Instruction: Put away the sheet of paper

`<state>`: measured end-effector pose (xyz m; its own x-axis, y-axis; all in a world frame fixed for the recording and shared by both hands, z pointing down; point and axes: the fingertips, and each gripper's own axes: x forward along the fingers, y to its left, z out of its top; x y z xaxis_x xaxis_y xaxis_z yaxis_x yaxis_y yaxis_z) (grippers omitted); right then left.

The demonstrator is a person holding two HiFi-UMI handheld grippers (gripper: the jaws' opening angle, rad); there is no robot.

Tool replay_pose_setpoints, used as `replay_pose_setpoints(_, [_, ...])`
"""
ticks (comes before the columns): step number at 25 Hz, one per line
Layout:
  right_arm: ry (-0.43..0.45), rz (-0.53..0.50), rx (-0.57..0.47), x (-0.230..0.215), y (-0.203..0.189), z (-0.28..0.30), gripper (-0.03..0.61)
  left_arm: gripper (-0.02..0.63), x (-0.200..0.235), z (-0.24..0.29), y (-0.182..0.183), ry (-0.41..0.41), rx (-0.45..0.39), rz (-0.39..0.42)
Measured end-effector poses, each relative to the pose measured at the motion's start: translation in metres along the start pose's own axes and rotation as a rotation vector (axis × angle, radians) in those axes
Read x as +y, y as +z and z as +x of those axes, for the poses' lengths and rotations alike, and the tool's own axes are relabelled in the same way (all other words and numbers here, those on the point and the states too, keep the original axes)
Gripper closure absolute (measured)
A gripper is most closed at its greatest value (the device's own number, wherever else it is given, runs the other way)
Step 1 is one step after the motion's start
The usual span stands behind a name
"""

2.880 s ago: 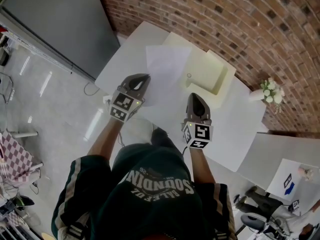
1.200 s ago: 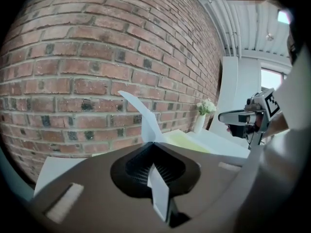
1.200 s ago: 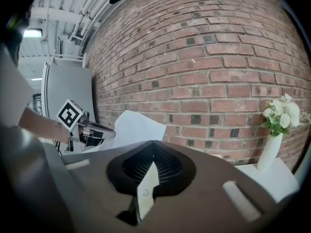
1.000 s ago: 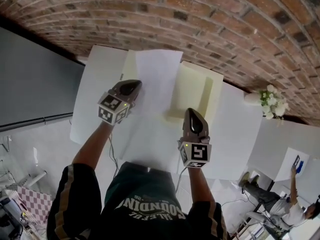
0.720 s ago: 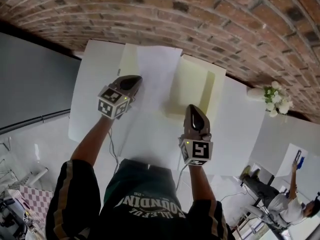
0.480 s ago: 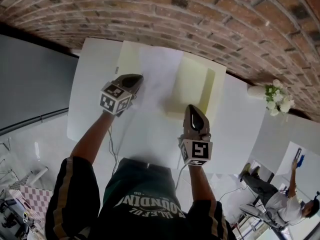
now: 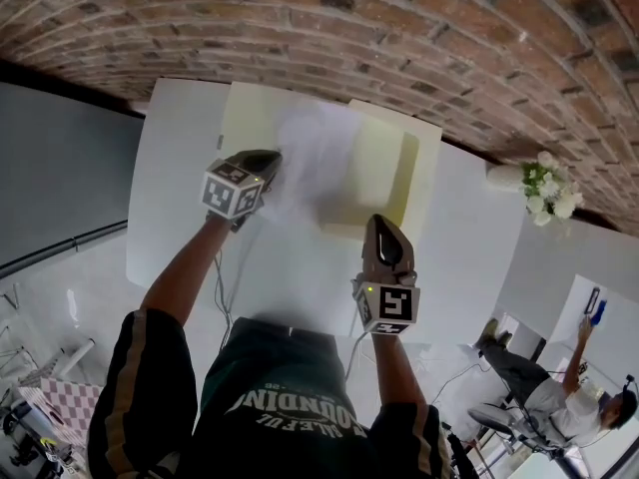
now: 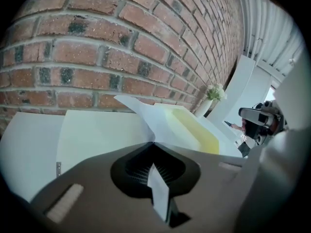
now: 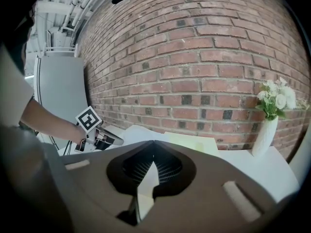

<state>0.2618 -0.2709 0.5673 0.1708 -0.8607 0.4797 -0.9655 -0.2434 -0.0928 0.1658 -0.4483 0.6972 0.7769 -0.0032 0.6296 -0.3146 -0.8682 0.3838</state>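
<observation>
Fig. Left gripper (image 7: 267,160) and right gripper (image 7: 383,228), both clamped shut on the sheet of paper (image 7: 312,153), held it above the open folder (image 7: 384,163). I judged that lowering both evenly would lay it flat.

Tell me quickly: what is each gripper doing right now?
Left gripper: closed, fingers pinching the sheet of paper.
Right gripper: closed, also holding the sheet of paper.
</observation>
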Motion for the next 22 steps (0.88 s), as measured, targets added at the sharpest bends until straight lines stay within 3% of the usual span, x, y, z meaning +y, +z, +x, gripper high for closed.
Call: replay_pose_setpoints(22, [-0.058,0.021,0.020,-0.022,-0.016,-0.017,0.578,0.601,-0.038,0.074,0.014,-0.110,0.041,-0.092])
